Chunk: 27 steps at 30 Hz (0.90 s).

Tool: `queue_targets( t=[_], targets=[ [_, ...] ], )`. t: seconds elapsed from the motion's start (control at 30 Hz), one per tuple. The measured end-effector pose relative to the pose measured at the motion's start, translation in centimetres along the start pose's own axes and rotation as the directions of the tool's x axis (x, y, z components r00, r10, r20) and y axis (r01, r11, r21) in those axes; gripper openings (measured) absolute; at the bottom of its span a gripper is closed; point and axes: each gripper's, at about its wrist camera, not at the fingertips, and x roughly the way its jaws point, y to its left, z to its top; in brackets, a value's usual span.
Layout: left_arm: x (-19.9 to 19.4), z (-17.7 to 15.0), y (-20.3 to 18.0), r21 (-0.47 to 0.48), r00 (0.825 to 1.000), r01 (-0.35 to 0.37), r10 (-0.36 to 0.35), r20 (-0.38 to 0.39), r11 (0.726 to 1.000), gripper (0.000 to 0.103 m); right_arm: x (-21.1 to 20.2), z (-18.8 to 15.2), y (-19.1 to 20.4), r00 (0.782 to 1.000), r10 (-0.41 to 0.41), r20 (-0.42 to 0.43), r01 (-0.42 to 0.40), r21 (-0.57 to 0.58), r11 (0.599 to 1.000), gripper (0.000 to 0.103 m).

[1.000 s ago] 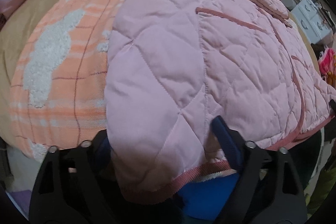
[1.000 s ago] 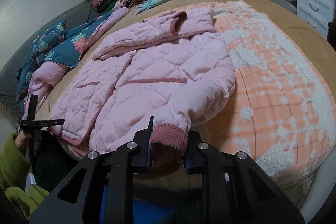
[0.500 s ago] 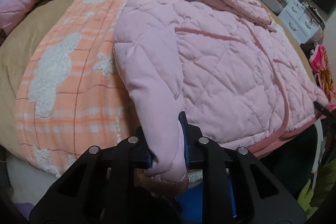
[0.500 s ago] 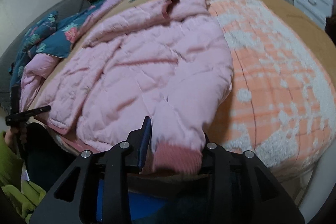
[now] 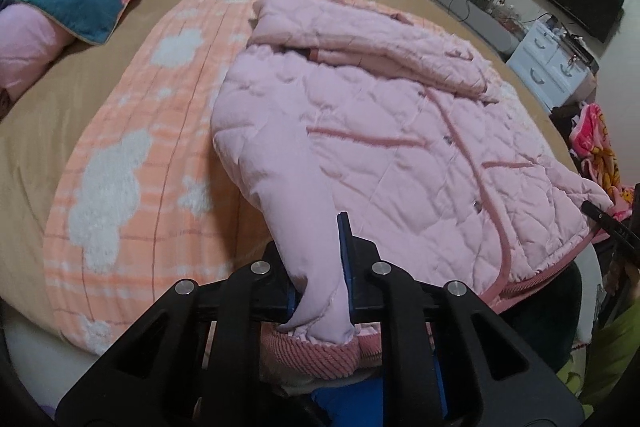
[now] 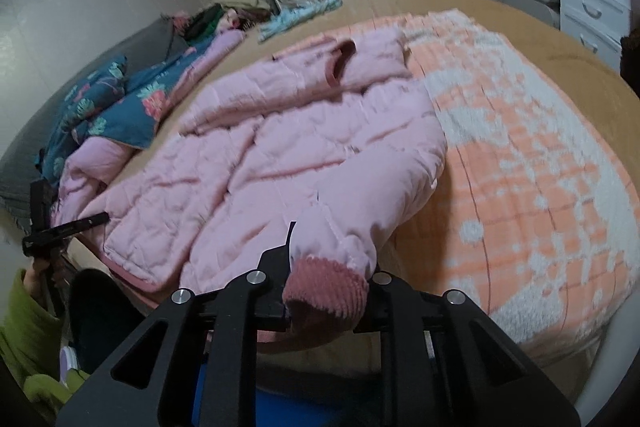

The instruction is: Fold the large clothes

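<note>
Left hand-held gripper (image 5: pixel 320 291) clamped on one jacket (image 5: pixel 400 155) sleeve just above its ribbed cuff. Right hand-held gripper (image 6: pixel 328 291) clamped on the other sleeve's cuff. Jacket body lies ahead of both, spread on the blanket (image 5: pixel 132 163) over the bed (image 5: pixel 36 147).

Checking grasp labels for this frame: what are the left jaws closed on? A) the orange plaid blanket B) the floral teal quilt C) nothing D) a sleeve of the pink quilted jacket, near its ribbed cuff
D: in the left wrist view the left gripper is shut on the sleeve of the pink quilted jacket, with the ribbed cuff bunched just below the jaws.
</note>
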Motion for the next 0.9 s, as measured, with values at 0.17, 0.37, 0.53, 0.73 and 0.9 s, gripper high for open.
queue_targets(
  t=[0.17,0.37,0.53,0.73,0.9],
  targets=[
    [-0.7,1.4,-0.4,0.004,0.999,0.015,-0.015,0.039,1.000,0.009,-0.9,2.0,0.3,0.998,0.031,0.050,-0.031,0.006,0.999,0.016],
    [-1.6,3.4,-1.0,0.009,0.996,0.031,-0.032,0.088,0.999,0.009,-1.7,4.6,1.0,0.994,0.058,0.097,-0.058,0.001,0.998,0.016],
    [-2.2,4.9,-1.2,0.010,0.992,0.042,-0.043,0.119,0.999,0.009,-2.2,6.1,1.0,0.990,0.068,0.124,-0.070,0.010,0.998,0.015],
    [-2.7,6.3,-1.1,-0.003,0.987,0.048,-0.047,0.152,0.999,0.009,-2.4,7.6,0.7,0.985,0.080,0.152,-0.086,0.034,0.996,0.015],
    [-2.9,7.4,-1.0,-0.007,0.984,0.050,-0.048,0.170,0.999,0.009,-2.3,8.8,0.6,0.983,0.077,0.165,-0.086,0.048,0.995,0.015]
  ],
)
